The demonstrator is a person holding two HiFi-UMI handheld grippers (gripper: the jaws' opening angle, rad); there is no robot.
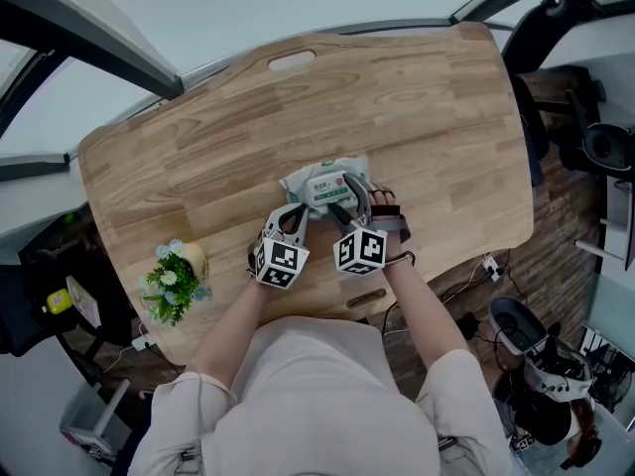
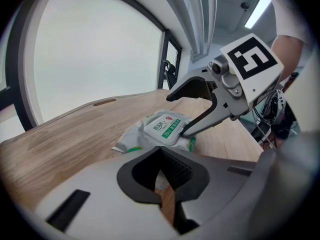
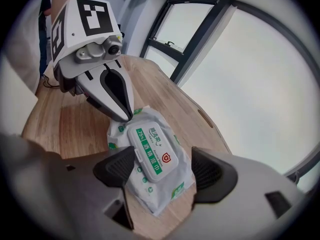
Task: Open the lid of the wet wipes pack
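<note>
A small potted plant point(image 1: 174, 281) is sitting at about 8 o'clock on the pale, wood-grain desk point(image 1: 198, 147), well clear of the work. The left tool point(image 3: 124, 115) is coming in from 7 o'clock. Its jaws are drawn narrow and its tips are sitting on the corner of the pack point(image 1: 322, 181), apparently pinching the crinkly film so the soft pouch is not sliding. The pack is lying flat near the desk's centre, toward 6 o'clock, its rigid, rounded-rectangle plastic lid point(image 3: 150, 151) facing up and closed. From 5 o'clock the right tool point(image 3: 165, 170) is standing wide open, its ribbed black pads straddling the pack. One pad is meeting the lid's edge, probably seeking the tab to lever it up.
</note>
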